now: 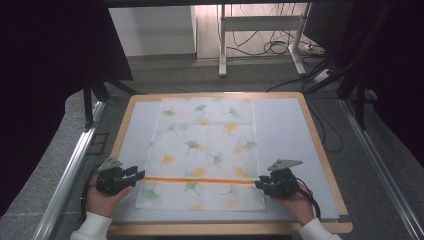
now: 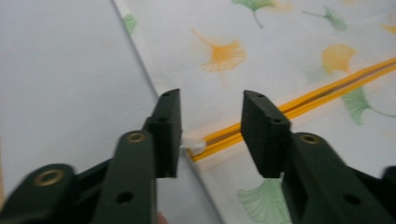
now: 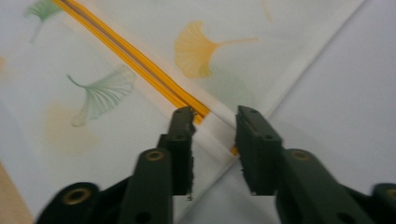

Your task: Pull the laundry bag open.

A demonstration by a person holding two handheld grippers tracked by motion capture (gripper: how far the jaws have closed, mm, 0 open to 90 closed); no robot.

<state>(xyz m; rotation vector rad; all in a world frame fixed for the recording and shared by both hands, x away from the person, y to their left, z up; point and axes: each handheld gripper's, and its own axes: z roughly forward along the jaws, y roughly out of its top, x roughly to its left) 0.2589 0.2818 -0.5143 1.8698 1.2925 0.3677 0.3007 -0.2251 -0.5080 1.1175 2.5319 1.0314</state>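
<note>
Mesh bag flat on grey mat, orange zipper running across its near end.
Left gripper at the zipper's left end, jaws apart straddling the white pull tab, not gripping. Right gripper at the right end, jaws apart over the bag's edge, holding nothing.
</note>
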